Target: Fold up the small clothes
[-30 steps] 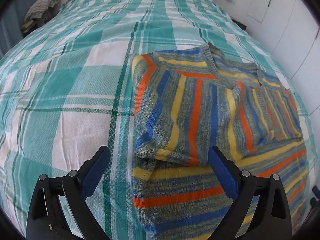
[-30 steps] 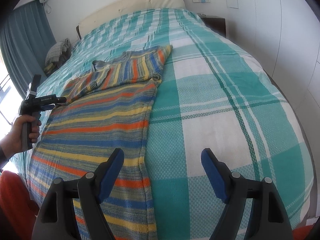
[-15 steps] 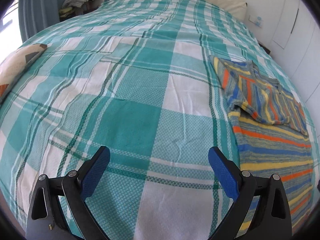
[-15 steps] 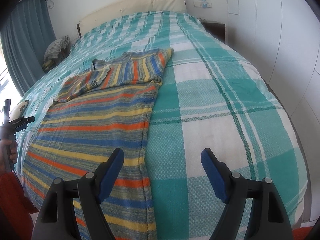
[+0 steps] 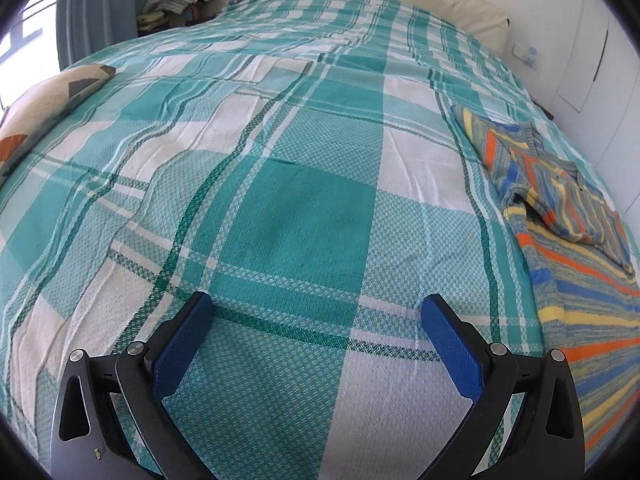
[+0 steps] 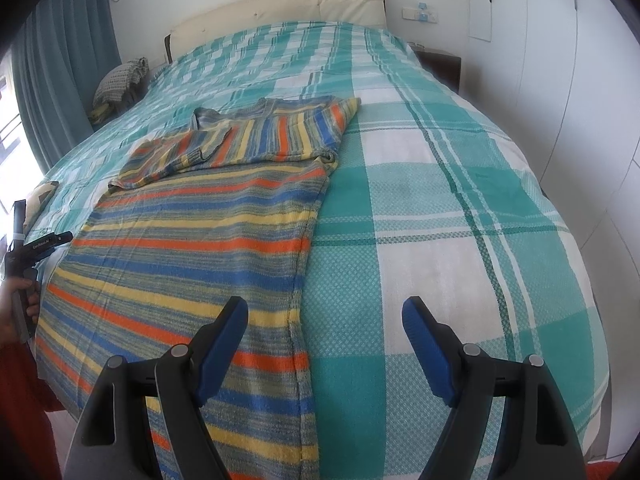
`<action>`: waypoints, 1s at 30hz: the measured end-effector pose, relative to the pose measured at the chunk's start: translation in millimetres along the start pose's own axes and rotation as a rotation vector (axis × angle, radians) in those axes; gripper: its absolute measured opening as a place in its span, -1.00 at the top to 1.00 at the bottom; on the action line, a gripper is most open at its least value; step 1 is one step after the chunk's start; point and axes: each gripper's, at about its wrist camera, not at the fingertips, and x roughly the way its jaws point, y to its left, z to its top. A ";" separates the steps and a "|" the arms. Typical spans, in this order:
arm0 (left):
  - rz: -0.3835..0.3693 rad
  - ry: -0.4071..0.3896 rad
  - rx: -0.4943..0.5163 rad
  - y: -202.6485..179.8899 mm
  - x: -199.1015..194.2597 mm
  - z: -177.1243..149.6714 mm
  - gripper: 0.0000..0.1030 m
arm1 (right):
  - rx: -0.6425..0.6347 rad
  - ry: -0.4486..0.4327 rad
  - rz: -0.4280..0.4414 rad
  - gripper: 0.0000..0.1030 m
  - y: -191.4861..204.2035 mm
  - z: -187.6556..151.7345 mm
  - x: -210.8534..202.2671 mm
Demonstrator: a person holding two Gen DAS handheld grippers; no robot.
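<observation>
Since the earlier frame my left gripper has swung away from the sweater: a second ago the folded sleeve lay right between its pads, and now only bare bedspread lies there, with the sweater off at the right edge of that view. My right gripper has barely shifted.

Both grippers stand wide and hold nothing. The left one also shows at the far left of the right wrist view, gripped in my hand off the bed's side.

I see the sweater lying flat on the bed, its long axis running from the foot toward the headboard, neck end away from me. Both sleeves are folded in across the chest, so the far end forms a layered band and the near body is a single striped panel. Its hem reaches the bed's near edge. Its right side seam passes just inside the right gripper's left pad; the other pad is over bedspread.

Right of the sweater I have a broad stretch of open bedspread. A cushion sits at the bed's left edge, well apart from the sweater.
</observation>
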 end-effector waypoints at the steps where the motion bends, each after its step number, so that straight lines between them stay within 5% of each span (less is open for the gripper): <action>1: 0.001 -0.002 0.001 0.0 0.2 -0.1 -0.99 | 0.005 0.001 0.001 -0.54 -0.9 0.1 0.3; 30: 0.001 -0.013 0.003 0.2 -0.8 -2.3 -0.99 | -0.039 0.000 0.011 -0.54 9.4 0.1 0.3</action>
